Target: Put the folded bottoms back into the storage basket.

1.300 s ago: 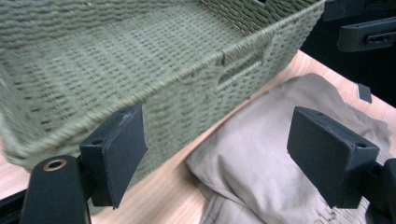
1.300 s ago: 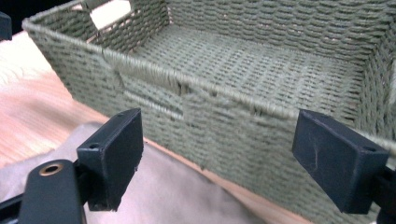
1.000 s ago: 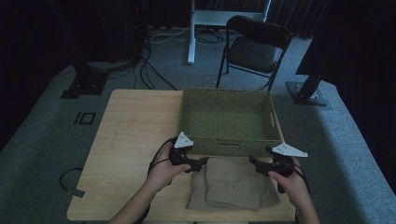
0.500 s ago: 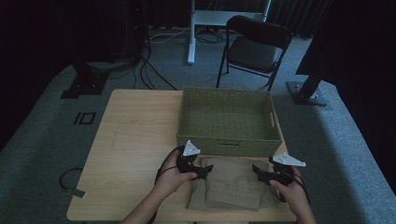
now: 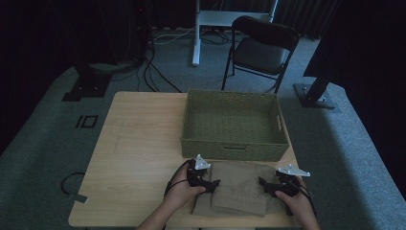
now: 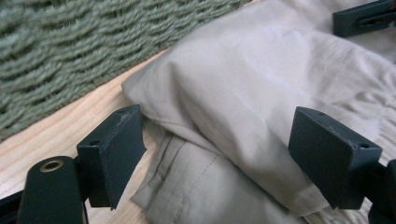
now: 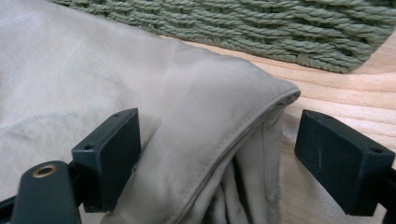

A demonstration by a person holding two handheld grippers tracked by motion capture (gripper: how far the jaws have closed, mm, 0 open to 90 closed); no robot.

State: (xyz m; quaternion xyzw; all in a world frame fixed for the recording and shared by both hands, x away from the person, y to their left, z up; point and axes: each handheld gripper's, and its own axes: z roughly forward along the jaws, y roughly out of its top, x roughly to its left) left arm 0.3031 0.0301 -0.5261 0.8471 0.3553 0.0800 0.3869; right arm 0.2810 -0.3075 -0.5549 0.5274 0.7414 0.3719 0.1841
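I have the folded khaki garment (image 5: 238, 194) lying on the desk (image 5: 139, 158) just in front of the woven green basket (image 5: 234, 125), which holds nothing yet — so by my reckoning the work is barely begun, with the grasp, the lift and the placing all left. My left claw (image 5: 214, 183) and right claw (image 5: 263, 182) both stand wide, each straddling an end of the garment without pinching it. I can read no brand, label or writing anywhere.

- Basket (image 5: 234, 125) on the bench (image 5: 139, 158), toward its far right.
- Folded cloth (image 5: 239, 191) on the bench just in front of the basket, at the near edge.
- Left tongs (image 5: 213, 184) at the cloth's left end, right tongs (image 5: 263, 184) at its right end.
- Chair (image 5: 261, 48) on the floor behind the bench.
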